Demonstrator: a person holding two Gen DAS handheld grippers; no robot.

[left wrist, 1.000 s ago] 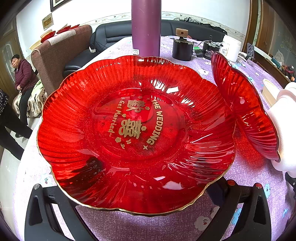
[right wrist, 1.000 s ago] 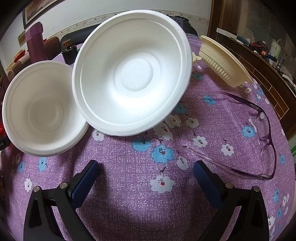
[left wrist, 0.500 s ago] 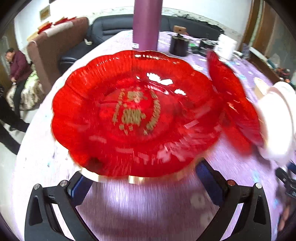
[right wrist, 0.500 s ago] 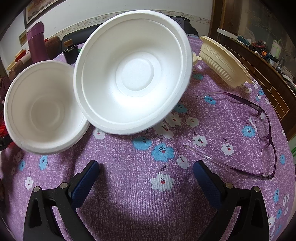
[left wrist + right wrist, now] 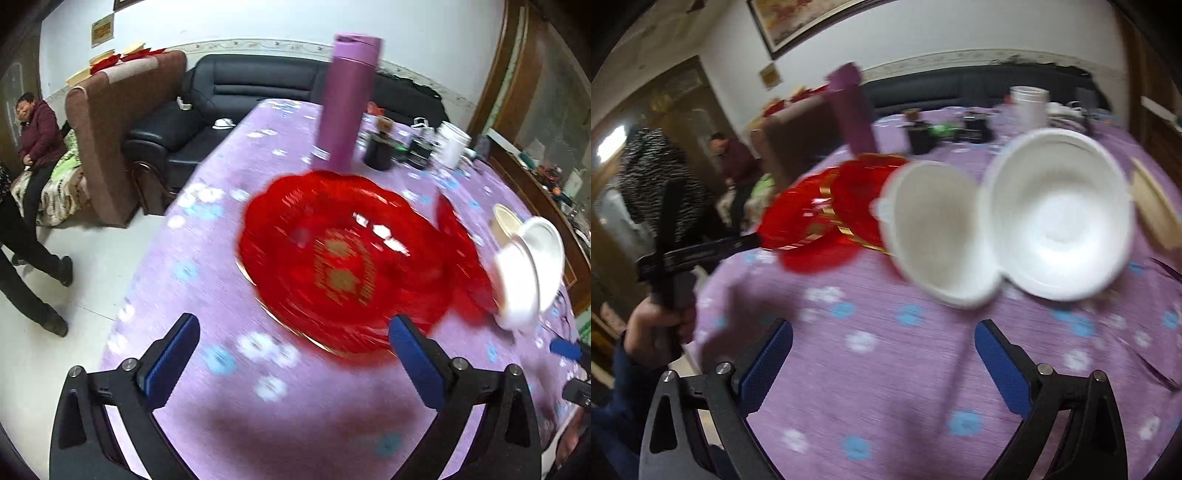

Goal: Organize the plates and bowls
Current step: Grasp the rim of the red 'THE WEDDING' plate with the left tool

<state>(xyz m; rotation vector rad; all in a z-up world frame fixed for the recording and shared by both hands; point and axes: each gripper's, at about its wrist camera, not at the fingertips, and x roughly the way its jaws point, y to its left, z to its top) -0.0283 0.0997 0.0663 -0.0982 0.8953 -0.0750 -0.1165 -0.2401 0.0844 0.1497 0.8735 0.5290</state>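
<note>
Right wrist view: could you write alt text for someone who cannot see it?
Two white bowls, a smaller one and a larger one, sit tilted on a purple flowered tablecloth, with red plates behind them to the left. The right tongs hold nothing and are just closing; the picture is blurred.

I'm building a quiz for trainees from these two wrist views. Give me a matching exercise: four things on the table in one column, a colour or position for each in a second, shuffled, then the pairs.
Things:
1. large scalloped red plastic plate
2. tall cylindrical flask
3. two white foam bowls
4. cream plastic plate

Descriptions:
A. purple, standing upright behind the plates
B. tilted on their sides, rims touching
C. gold lettering in its centre
D. at the right edge of the right wrist view, beyond the bowls

Pairs: 1-C, 2-A, 3-B, 4-D
</note>
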